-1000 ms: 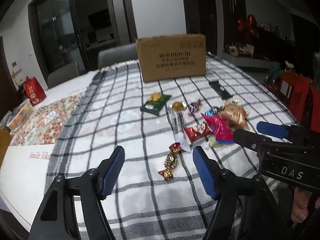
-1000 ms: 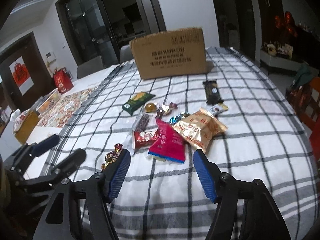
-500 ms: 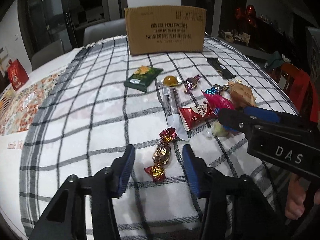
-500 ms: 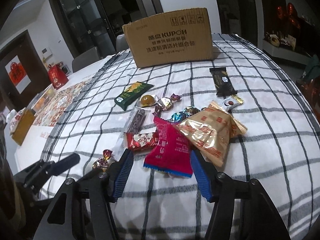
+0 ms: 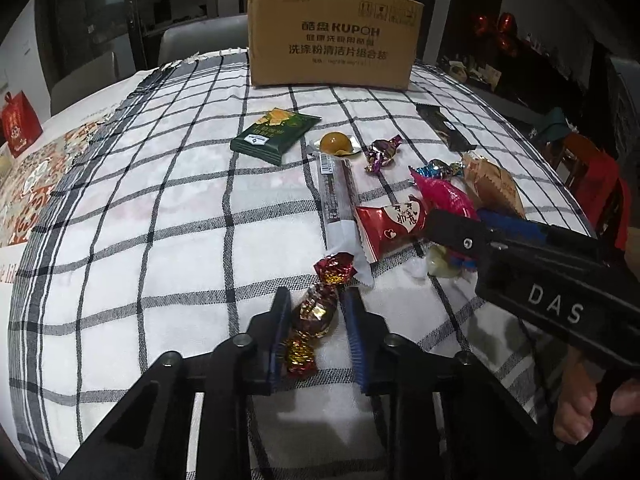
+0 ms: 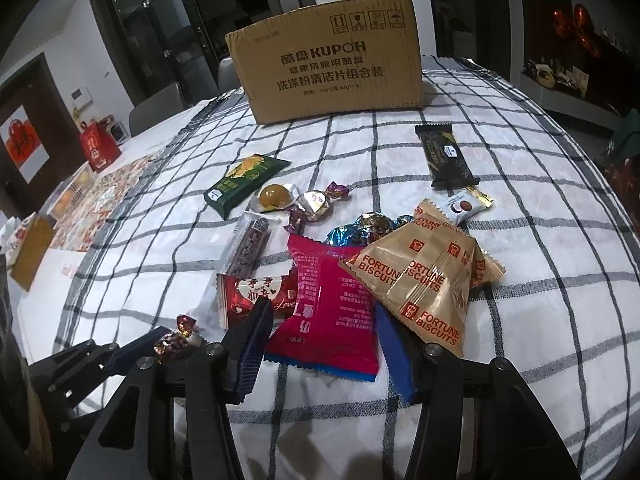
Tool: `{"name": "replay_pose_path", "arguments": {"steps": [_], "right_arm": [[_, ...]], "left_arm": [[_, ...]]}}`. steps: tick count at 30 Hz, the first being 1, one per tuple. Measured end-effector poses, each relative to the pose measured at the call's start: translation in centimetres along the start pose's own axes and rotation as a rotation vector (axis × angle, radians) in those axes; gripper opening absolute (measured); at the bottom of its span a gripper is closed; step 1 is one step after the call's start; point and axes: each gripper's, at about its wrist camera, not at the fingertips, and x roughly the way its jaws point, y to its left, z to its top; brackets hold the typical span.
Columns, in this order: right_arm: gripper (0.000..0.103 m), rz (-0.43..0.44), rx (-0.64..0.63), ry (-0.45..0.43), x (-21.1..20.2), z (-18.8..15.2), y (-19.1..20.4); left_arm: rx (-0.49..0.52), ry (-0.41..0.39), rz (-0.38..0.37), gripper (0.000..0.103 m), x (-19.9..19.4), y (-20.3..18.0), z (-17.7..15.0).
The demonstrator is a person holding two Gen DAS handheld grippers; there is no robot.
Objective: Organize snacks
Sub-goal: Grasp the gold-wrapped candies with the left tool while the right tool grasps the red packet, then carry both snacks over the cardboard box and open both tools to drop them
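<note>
This is a home — a dining or living room seen at night. A large table (image 6: pixel 560 320) is covered with a white cloth checked in black, and grey upholstered chairs (image 5: pixel 200 40) stand at its far side. Behind them are dark glass doors (image 6: pixel 160 40) and a white wall. A red gift bag (image 6: pixel 98 148) sits on a patterned mat at the table's left end, and a red paper decoration (image 6: pixel 20 144) hangs on a dark door nearby. To the right, a low sideboard (image 6: pixel 568 84) carries small household odds and ends, with red balloons (image 6: pixel 576 20) above it — festive touches of a lived-in room.
</note>
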Motion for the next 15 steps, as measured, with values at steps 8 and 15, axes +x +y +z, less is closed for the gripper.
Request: {"name": "replay_pose_path", "arguments": {"steps": [8, 15], "right_arm": [[0.04, -0.022, -0.046, -0.016, -0.2, -0.2, 0.4], [0.038, -0.017, -0.061, -0.047, -1.3, -0.5, 0.4]], "left_arm": [[-0.012, -0.012, -0.005, 0.023, -0.5, 0.0, 0.1], [-0.01, -0.076, 0.012, 0.022, -2.6, -0.2, 0.7]]}}
